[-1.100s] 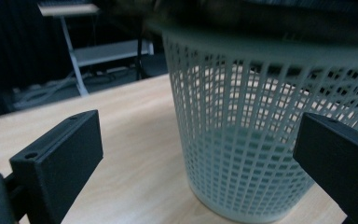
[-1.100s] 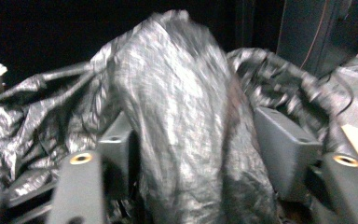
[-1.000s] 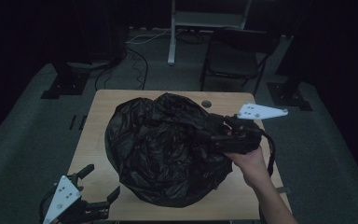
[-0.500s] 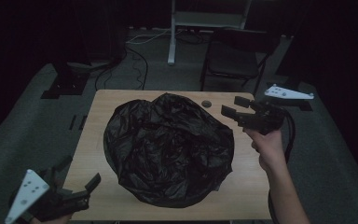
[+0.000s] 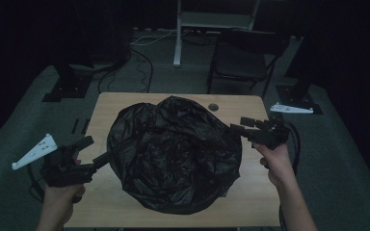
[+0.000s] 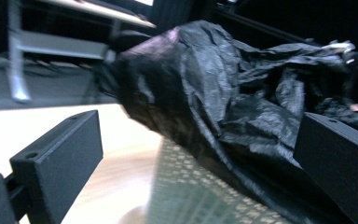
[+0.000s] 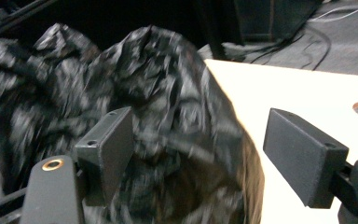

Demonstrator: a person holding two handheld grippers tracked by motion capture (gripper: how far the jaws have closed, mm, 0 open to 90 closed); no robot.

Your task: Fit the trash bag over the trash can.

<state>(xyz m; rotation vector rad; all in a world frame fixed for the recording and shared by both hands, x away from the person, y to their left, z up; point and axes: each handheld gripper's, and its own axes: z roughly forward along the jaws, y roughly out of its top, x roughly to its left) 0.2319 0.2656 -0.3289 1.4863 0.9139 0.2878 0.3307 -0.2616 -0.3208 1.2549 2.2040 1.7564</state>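
The left tool (image 5: 94, 151) is sitting with its jaws spread apart and nothing between them, hovering at the left edge of the table (image 5: 125, 207), its tips pointing at the black plastic bag (image 5: 173, 154) and lying just beside the bag's left rim. In the left gripper view the bag (image 6: 223, 93) is rising crumpled ahead of the parted jaws, with pale tabletop below. The person's left hand (image 5: 60, 195) is gripping this tool from below. The right tool (image 5: 243, 125) is likewise gaping wide and holding nothing, poised over the right side of the table at the bag's upper right rim; whether it is touching the plastic cannot be told. The right hand (image 5: 274, 161) is holding it. In the right gripper view the bag (image 7: 135, 107) is bulging behind the left jaw. The bag is lying spread and rumpled over the middle of the table. A round hole (image 5: 213, 107) is showing in the tabletop beyond the bag. A dark chair (image 5: 243, 60) is standing on the floor behind the table
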